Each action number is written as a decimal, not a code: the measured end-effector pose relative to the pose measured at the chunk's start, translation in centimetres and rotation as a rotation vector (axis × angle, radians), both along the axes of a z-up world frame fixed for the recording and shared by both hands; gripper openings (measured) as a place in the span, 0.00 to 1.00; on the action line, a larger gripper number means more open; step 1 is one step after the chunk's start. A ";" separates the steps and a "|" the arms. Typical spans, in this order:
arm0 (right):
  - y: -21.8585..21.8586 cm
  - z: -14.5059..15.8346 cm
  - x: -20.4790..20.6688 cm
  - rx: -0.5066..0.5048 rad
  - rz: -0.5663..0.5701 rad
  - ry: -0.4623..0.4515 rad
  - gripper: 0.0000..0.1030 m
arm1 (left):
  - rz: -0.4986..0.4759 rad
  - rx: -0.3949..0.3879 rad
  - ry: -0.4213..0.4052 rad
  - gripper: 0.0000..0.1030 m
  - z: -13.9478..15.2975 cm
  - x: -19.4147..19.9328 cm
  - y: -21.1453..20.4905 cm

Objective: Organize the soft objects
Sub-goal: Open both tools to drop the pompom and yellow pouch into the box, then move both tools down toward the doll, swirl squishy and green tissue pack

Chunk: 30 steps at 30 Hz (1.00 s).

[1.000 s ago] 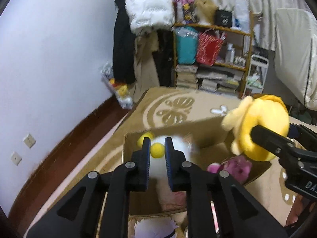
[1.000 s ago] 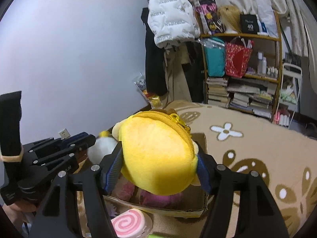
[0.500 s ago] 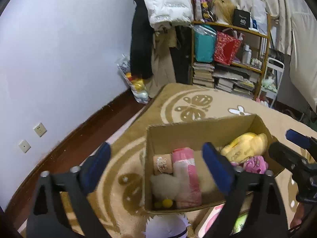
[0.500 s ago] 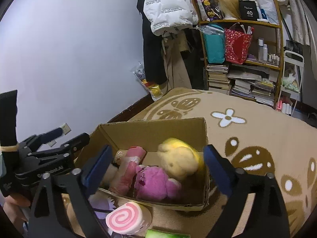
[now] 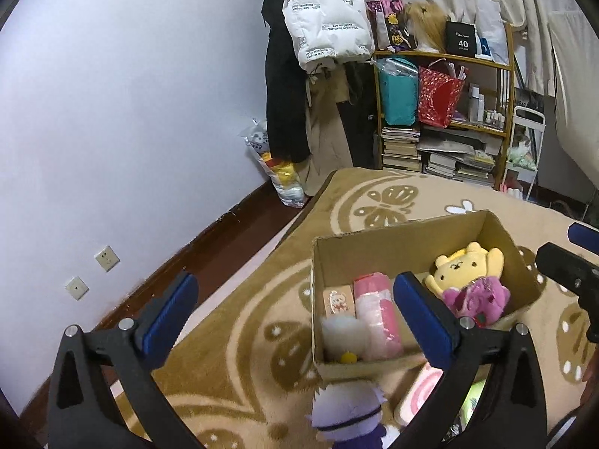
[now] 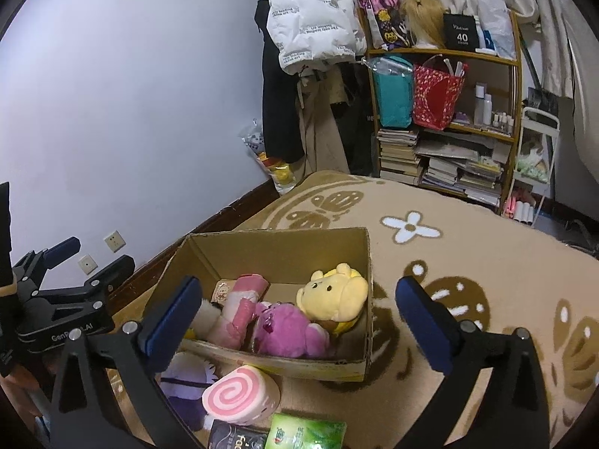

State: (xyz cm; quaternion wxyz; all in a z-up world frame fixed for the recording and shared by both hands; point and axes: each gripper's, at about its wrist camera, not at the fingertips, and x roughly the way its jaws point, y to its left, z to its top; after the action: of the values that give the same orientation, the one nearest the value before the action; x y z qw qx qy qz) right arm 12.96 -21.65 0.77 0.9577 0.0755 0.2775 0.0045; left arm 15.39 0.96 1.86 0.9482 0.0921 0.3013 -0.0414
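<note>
An open cardboard box (image 5: 397,239) (image 6: 277,247) stands on the patterned rug. In it lie a yellow plush (image 5: 468,265) (image 6: 333,295), a magenta plush (image 5: 479,295) (image 6: 288,329), a pink roll (image 5: 374,314) (image 6: 243,307) and a white fluffy toy (image 5: 344,333). My left gripper (image 5: 295,292) hangs before the box's left end, its jaws opening with nothing between them. My right gripper (image 6: 299,292) stands open over the box's near side, holding nothing. In front of the box lie a white-haired doll (image 5: 348,408) (image 6: 187,378) and a pink swirl cushion (image 6: 239,393).
A green pack (image 6: 307,434) lies at the bottom edge. The wall with sockets (image 5: 106,258) runs close on the left. At the back stand a shelf (image 6: 441,119) of bags and books, hanging coats (image 5: 325,18) and a plastic bag (image 5: 280,176).
Both grippers have opened wide. The white fluffy toy left my left gripper and the yellow plush left my right one; both now lie in the box. My left gripper drew back.
</note>
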 end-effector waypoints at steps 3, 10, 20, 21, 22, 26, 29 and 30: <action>0.4 0.6 -1.3 -0.013 -0.001 -0.011 1.00 | -0.005 -0.035 0.025 1.00 0.1 -0.8 0.6; 1.3 1.1 -4.0 -0.033 -0.021 -0.024 1.00 | 0.011 -0.050 0.038 1.00 0.5 -2.9 1.7; 2.5 -1.0 -6.8 -0.013 -0.017 0.018 1.00 | 0.018 -0.042 0.057 1.00 0.5 -5.8 2.4; 2.6 -1.3 -6.9 -0.015 -0.016 0.024 1.00 | 0.020 -0.045 0.062 1.00 0.5 -5.9 2.6; 2.7 -1.7 -7.0 -0.018 -0.017 0.029 1.00 | 0.022 -0.050 0.067 1.00 0.3 -6.0 2.7; 2.9 -3.2 -7.0 -0.029 -0.026 0.042 1.00 | 0.028 -0.056 0.101 1.00 -0.9 -5.9 3.1; 2.9 -4.3 -6.9 -0.045 -0.031 0.057 1.00 | 0.032 -0.048 0.146 1.00 -2.4 -5.3 3.0; 2.9 -4.7 -6.7 -0.046 -0.031 0.065 1.00 | 0.030 -0.046 0.155 1.00 -2.9 -5.2 3.0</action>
State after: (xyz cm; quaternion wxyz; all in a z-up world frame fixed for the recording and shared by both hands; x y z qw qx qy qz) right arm 6.21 -18.79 -3.93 0.9497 0.0578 0.3071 -0.0193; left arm 10.19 3.92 -1.00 0.9244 0.0622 0.3741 -0.0411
